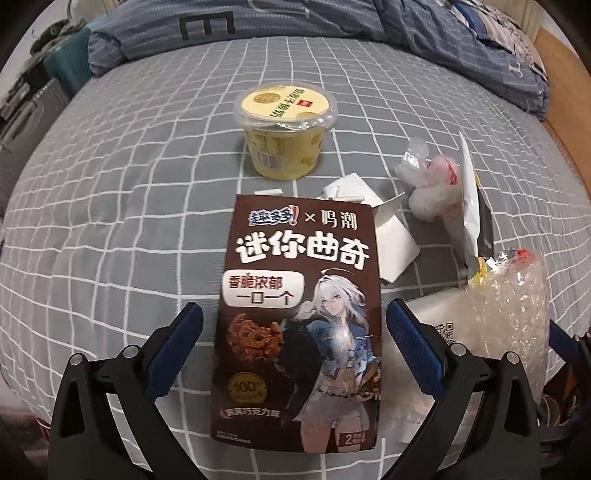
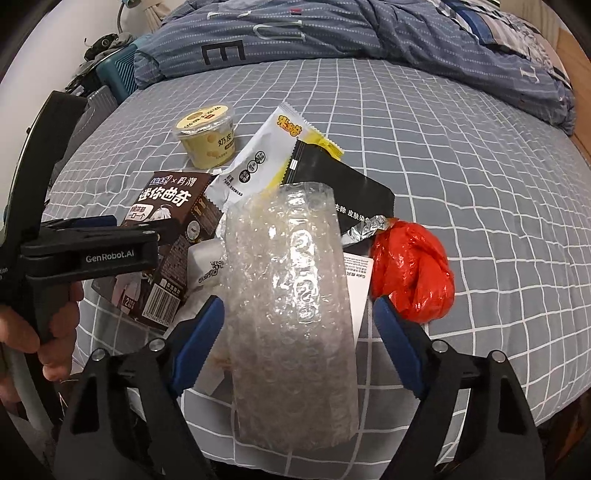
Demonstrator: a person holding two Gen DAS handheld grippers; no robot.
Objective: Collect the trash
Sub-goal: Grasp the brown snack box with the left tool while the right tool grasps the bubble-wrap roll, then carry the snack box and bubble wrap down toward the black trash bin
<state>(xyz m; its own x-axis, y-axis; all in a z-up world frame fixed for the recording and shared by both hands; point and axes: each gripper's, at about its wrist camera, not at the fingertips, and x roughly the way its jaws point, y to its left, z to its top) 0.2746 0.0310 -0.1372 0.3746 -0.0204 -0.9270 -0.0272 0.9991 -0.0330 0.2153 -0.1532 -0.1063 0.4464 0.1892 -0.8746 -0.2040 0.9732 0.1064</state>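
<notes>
A brown cookie box (image 1: 299, 306) lies flat on the grey checked bed sheet (image 1: 110, 221). My left gripper (image 1: 295, 314) is open and straddles the box, its blue pads a little off each long edge. A roll of clear bubble wrap (image 2: 291, 280) rests on the trash pile, and my right gripper (image 2: 299, 306) is open around it; the left pad is close to the wrap and the right pad stands apart. In the right wrist view the cookie box (image 2: 173, 236) sits left of the wrap, under the left gripper's black housing (image 2: 110, 254), which a hand holds.
A yellow lidded cup (image 1: 286, 122) stands behind the box. A white-and-yellow snack wrapper (image 2: 266, 158), a black pouch (image 2: 340, 184), a crumpled red bag (image 2: 410, 269), white paper (image 1: 391, 236) and crumpled clear plastic (image 1: 428, 184) lie around. A blue duvet (image 2: 332, 33) is bunched at the back.
</notes>
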